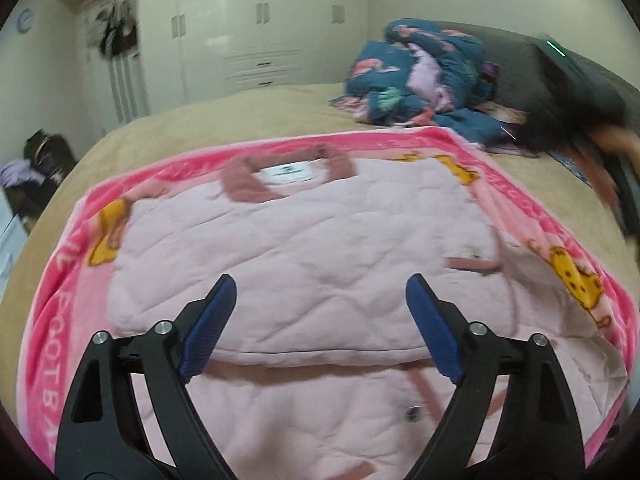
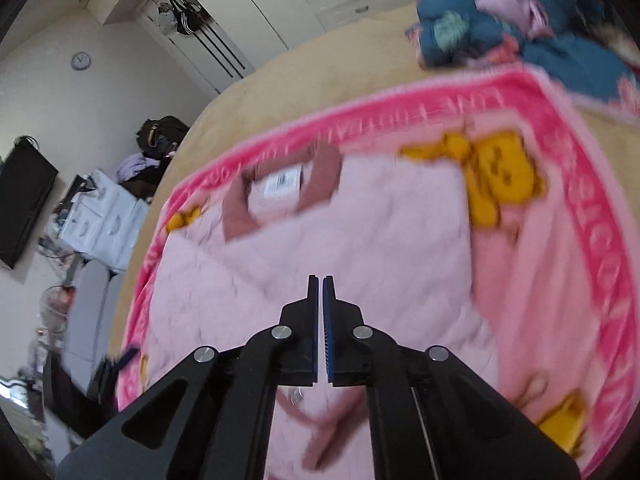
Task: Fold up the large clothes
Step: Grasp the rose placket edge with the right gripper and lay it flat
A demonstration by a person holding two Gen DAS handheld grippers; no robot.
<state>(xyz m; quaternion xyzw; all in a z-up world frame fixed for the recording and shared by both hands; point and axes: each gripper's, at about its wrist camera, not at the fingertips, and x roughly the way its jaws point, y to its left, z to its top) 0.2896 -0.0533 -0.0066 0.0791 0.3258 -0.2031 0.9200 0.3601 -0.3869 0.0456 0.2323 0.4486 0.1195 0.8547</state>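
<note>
My left gripper hangs with jaws wide over the pale pink quilted jacket; my right gripper has jaws pressed together, holding nothing. The jacket lies on a bright pink fleece blanket covering the tan bed.

The jacket lies flat on the blanket, which lies on the bed. A bundled quilt sits behind the blanket.

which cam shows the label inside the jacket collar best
Left wrist view: the white label sits sharp inside the collar of the pink jacket. Right wrist view shows it too, but smeared by motion blur.
</note>
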